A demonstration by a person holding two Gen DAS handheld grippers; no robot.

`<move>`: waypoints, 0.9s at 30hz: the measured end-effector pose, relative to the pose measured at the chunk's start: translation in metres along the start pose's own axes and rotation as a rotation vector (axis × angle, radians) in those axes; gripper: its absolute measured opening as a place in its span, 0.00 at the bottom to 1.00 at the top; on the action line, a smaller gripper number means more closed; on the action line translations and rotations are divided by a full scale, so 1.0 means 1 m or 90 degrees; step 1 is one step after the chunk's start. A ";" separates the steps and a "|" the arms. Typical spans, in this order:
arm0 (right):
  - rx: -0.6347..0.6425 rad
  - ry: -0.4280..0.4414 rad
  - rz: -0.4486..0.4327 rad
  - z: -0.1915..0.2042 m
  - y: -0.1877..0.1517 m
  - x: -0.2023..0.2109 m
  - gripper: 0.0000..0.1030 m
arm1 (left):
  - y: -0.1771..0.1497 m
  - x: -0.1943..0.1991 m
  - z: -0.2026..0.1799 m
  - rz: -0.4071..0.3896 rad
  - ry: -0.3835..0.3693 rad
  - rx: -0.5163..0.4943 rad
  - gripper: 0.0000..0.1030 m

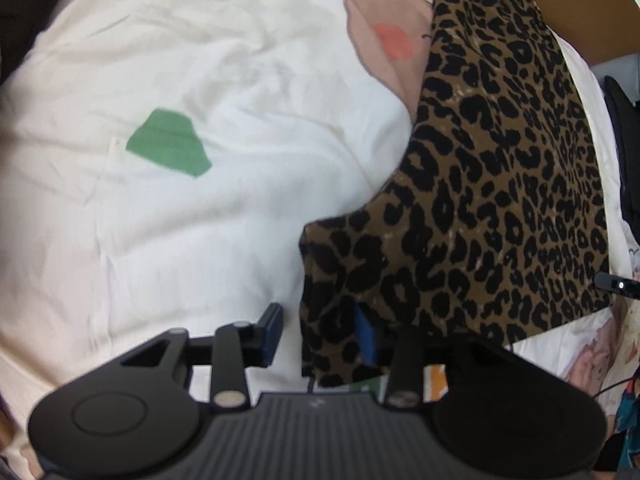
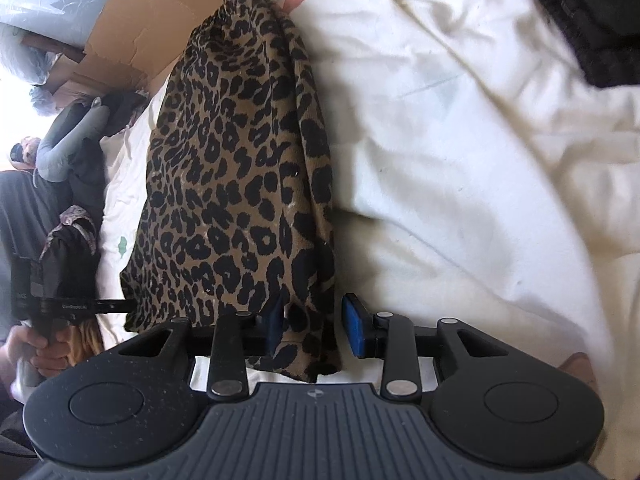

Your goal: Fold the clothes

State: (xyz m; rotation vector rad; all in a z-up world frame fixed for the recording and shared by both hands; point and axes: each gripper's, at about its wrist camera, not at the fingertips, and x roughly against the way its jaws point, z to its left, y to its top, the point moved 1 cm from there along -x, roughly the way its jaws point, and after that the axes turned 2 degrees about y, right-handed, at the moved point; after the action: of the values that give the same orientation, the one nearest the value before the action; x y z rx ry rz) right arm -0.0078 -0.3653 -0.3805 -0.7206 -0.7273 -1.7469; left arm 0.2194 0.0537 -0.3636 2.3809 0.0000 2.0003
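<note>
Both tongs stand partly apart with cloth between their pads but unpinched: the left tongs point(image 1: 320, 336) straddle the near left corner of the leopard-print garment point(image 1: 500, 184), the right tongs point(image 2: 314, 326) its near right corner. The garment lies folded on the white bedsheet point(image 1: 240, 208), its long axis running up the frame from both tongs, neither nearer.

I can read almost no text here. To the left of my right gripper point(image 2: 312, 330), a black bar point(image 2: 76, 305) carries small white letters, but they are too small and blurred for me to read them.
</note>
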 end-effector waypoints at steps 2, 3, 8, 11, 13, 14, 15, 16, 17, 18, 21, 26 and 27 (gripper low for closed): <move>-0.004 0.009 0.005 -0.001 -0.002 -0.002 0.37 | -0.006 0.000 -0.001 -0.002 -0.002 0.000 0.41; -0.005 0.012 0.004 -0.001 -0.003 -0.003 0.37 | -0.009 -0.001 0.000 -0.005 -0.003 0.002 0.40; -0.013 0.023 0.004 -0.003 -0.006 -0.005 0.32 | -0.011 -0.005 -0.004 -0.030 -0.007 0.019 0.40; -0.004 0.020 0.004 -0.002 -0.006 -0.007 0.18 | -0.009 -0.007 -0.011 -0.048 -0.003 0.009 0.40; -0.005 0.019 0.004 -0.003 -0.005 -0.007 0.12 | -0.008 -0.008 -0.014 -0.054 -0.002 0.009 0.40; -0.006 0.020 0.004 -0.004 -0.005 -0.008 0.11 | -0.008 -0.007 -0.014 -0.054 -0.003 0.013 0.40; -0.006 0.020 0.003 -0.003 -0.005 -0.008 0.10 | -0.008 -0.007 -0.015 -0.055 -0.004 0.018 0.39; -0.006 0.021 0.002 -0.003 -0.005 -0.008 0.08 | -0.007 -0.007 -0.015 -0.055 -0.006 0.023 0.38; -0.006 0.021 0.000 -0.003 -0.006 -0.007 0.07 | -0.006 -0.007 -0.015 -0.055 -0.010 0.030 0.35; -0.006 0.022 -0.003 -0.002 -0.006 -0.007 0.06 | -0.005 -0.007 -0.015 -0.054 -0.013 0.039 0.26; -0.005 0.022 -0.010 0.000 -0.008 -0.004 0.05 | 0.000 -0.005 -0.013 -0.047 -0.024 0.071 0.10; -0.004 0.023 -0.019 0.007 -0.009 0.004 0.04 | 0.009 0.003 -0.026 -0.037 -0.008 0.073 0.06; -0.004 0.023 -0.020 0.009 -0.010 0.005 0.04 | 0.009 0.007 -0.028 -0.034 -0.007 0.071 0.06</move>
State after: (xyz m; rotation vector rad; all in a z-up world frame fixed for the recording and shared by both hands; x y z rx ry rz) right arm -0.0173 -0.3595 -0.3721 -0.6828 -0.7121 -1.7870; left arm 0.1928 0.0450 -0.3520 2.4281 0.1783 2.0150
